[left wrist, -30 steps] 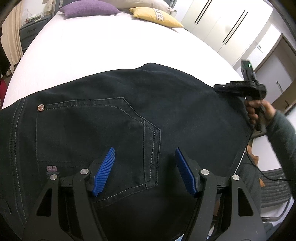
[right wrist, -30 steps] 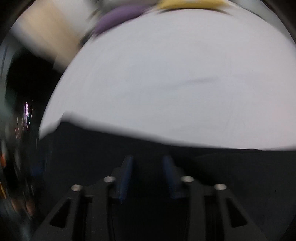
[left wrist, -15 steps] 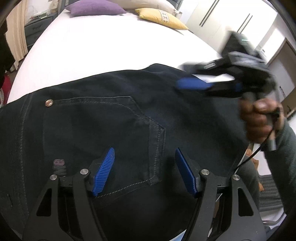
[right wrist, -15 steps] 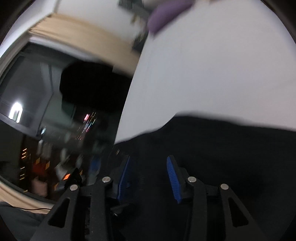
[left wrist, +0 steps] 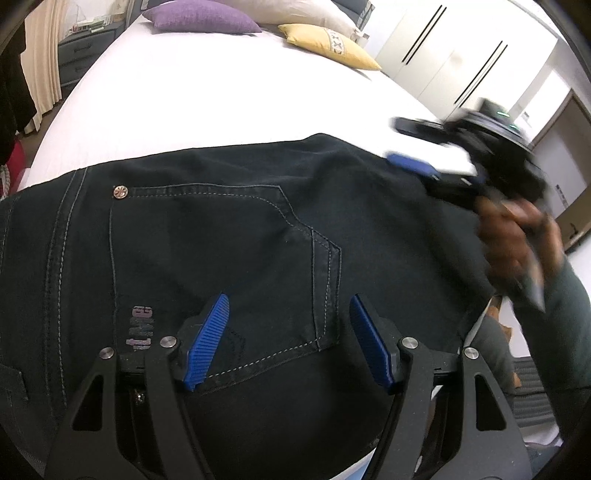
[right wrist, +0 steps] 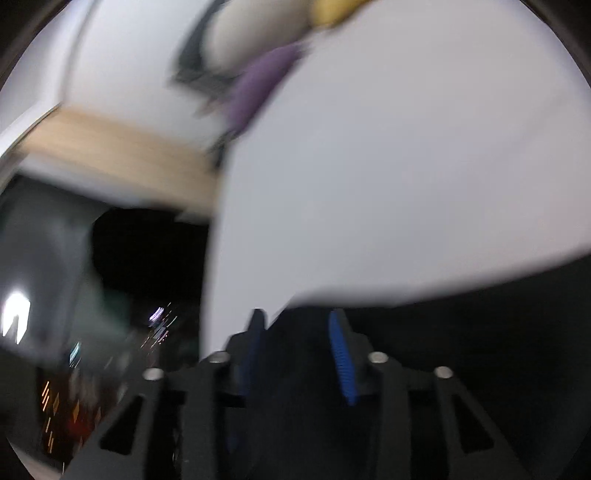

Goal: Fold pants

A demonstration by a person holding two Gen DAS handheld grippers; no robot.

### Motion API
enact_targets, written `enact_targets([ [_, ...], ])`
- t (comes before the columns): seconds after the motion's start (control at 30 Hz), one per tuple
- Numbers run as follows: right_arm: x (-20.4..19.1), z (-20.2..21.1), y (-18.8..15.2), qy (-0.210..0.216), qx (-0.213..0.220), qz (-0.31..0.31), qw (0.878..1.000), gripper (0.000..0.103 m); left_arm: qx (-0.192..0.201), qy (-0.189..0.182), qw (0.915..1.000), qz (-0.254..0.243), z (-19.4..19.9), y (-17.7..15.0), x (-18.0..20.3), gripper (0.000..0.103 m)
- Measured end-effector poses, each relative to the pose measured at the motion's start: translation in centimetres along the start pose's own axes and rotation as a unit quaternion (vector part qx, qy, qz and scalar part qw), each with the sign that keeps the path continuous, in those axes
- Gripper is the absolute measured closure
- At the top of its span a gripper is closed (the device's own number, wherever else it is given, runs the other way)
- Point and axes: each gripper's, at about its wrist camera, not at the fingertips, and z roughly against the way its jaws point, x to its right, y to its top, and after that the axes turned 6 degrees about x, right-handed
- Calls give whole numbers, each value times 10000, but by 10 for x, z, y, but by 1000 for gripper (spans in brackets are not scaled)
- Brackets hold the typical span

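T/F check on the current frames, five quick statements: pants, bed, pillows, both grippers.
1. The pants are dark and lie on a white bed. True.
2. The left gripper is clamped shut on the fabric. False: its jaws stand wide open over the back pocket.
3. A purple pillow and a yellow pillow sit at the far end. True.
4. The pants are red. False: black or very dark navy.
5. The right gripper is open. True, with dark fabric between the jaws; the view is blurred.
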Motion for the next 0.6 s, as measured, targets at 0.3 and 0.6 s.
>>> enact_targets([
  [0.3,121,149,-35,-670,1341,-1447,9781,103,-128,276,9994,-163,-19,-2,31,36],
  [0.6,138,308,-25,-1314,3275,-1714,9199,52,323,-94,9981,-523,-11,37,89,36],
])
